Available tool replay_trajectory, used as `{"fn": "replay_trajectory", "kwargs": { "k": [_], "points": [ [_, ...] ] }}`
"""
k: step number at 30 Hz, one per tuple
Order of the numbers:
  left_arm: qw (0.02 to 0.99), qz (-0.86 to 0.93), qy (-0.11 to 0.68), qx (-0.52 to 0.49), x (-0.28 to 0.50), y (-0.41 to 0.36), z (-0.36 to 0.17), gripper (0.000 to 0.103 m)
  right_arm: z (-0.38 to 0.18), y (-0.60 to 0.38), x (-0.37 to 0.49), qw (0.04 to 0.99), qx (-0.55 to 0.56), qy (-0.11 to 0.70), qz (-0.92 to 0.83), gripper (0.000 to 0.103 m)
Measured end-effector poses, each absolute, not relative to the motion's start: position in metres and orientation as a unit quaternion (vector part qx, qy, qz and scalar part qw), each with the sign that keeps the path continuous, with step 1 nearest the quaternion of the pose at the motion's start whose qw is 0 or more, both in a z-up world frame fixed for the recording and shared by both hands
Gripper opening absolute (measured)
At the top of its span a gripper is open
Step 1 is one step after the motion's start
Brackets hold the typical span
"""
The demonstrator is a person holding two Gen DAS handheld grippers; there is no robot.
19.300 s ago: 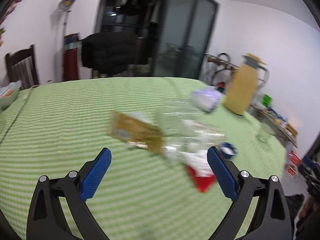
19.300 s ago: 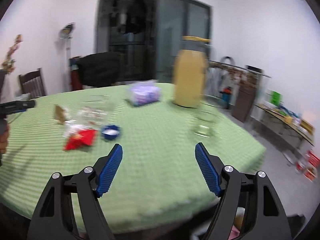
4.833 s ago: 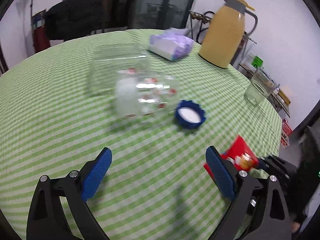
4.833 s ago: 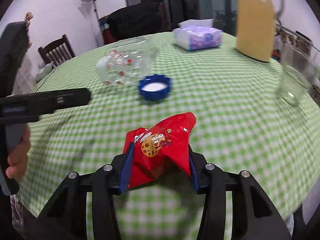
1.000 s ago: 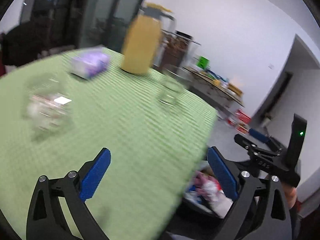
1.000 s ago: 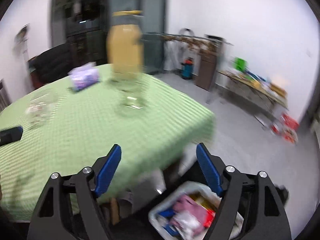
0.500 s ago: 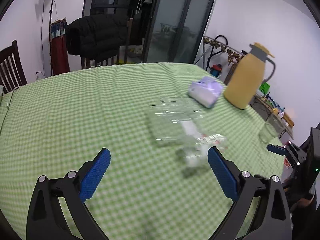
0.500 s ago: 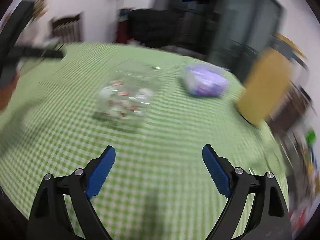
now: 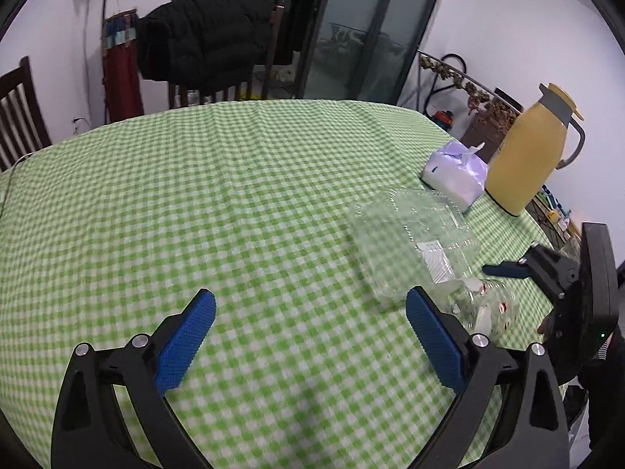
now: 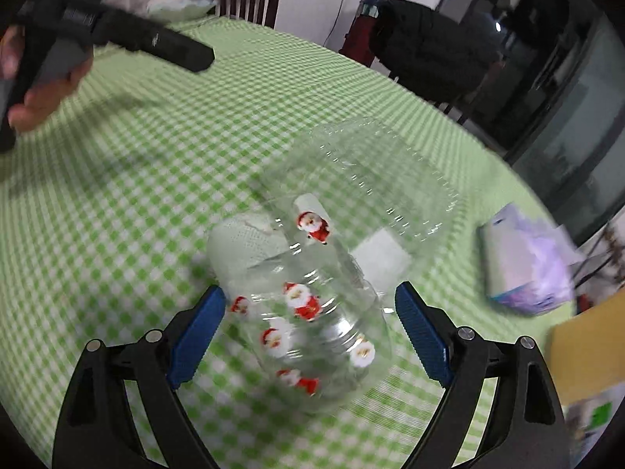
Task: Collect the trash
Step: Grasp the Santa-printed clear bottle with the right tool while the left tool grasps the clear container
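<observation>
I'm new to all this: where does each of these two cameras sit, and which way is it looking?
Left wrist view: sits on the left gripper, looking across the green checked table toward a yellow jug; its own open blue fingers show, plus the right gripper at the right edge.
Right wrist view: sits on the right gripper, looking down at a Santa-printed jar between its open fingers; the person's left hand shows top left.
Both share the jar, a clear plastic box, the tissue pack and the table.
</observation>
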State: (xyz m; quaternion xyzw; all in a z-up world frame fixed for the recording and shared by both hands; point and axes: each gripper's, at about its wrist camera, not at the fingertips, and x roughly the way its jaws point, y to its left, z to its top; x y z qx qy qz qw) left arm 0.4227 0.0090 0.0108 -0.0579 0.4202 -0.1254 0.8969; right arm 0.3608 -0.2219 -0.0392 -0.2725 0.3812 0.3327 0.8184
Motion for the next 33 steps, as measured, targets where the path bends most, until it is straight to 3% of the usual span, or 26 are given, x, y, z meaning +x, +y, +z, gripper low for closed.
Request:
{"fn": "replay_trajectory", "kwargs": {
  "k": [3, 7, 15, 22, 27, 33],
  "points": [
    [0.892, -0.132, 0.428, -0.061, 0.432, 0.000, 0.003, 0.095, -0.044, -0.224, 0.349, 0.827, -0.269, 0.374, 0.324, 0.068],
    [0.876, -0.169, 0.442, -0.094, 0.444, -0.016, -0.008, 0.095, -0.043, -0.251, 0.324, 0.843, -0.245, 0.377, 0.295, 0.067],
    [0.805, -0.157, 0.474, -0.321, 0.496, -0.033, -0.048, 0.095, -0.020, -0.304, 0.261, 0.893, -0.201, 0.353, 0.195, 0.067],
    [0.844, -0.108, 0.455, -0.264, 0.501, -0.072, -0.050, 0.095, -0.007, -0.366, 0.205, 0.925, -0.118, 0.333, 0.143, 0.068],
    [0.831, -0.131, 0.451, -0.297, 0.490, -0.092, -0.051, 0.070, -0.014, -0.422, 0.164, 0.939, -0.039, 0.330, 0.093, 0.068],
    [0.848, -0.143, 0.423, -0.285, 0.444, -0.106, -0.023, 0.054, -0.023, -0.470, 0.125, 0.943, 0.011, 0.329, 0.042, 0.068]
  ]
}}
